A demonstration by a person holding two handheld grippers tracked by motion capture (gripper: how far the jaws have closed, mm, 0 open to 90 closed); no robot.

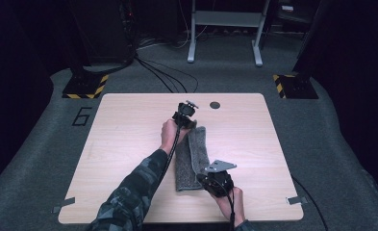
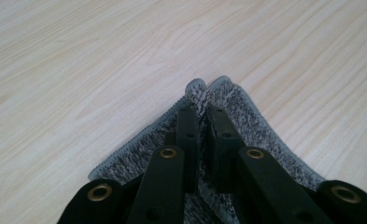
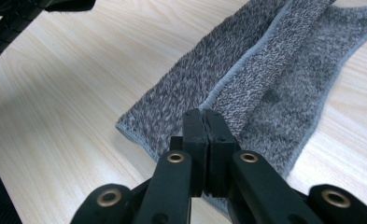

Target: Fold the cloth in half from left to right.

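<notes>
I hold the long grey fluffy towel [image 1: 192,159] pinched at both ends, left gripper [image 1: 185,120] far, right gripper [image 1: 214,182] near, along the wooden counter [image 1: 129,144].

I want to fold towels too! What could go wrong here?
The left hand-held gripper pinches just a small corner of the grey towel, so it might slip out. The right hand-held gripper grips the near edge; pulling unevenly could skew the fold. The towel could also slide on the smooth table.

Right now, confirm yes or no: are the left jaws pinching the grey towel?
Yes: in the left gripper view the left gripper has its jaws closed on a raised fold of the grey towel.
</notes>
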